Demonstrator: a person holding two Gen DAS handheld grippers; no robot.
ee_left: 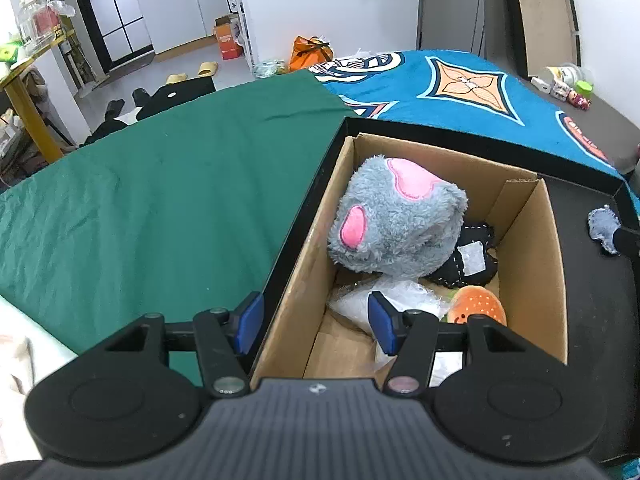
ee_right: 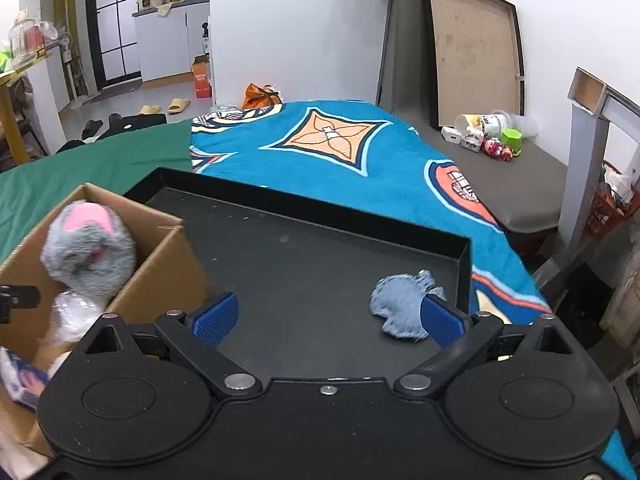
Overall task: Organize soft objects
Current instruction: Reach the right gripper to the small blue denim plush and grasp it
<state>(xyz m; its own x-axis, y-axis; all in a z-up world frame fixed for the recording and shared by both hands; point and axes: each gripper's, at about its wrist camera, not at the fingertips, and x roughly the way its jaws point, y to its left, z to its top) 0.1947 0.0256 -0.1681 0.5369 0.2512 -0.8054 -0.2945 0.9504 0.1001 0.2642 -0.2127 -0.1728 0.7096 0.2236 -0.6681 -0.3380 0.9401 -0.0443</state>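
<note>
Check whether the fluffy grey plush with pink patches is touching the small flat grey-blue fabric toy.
Apart. The right wrist view shows the grey plush inside the cardboard box, while the fabric toy lies across bare black tray floor.

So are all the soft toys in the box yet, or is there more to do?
Nearly. The big grey plush, a black pillow and an orange burger toy already lie in the cardboard box. Nothing is in hand: the left tongs are open over the box. One small grey plush is left on the black tray, with the right tongs wide open by it.
</note>
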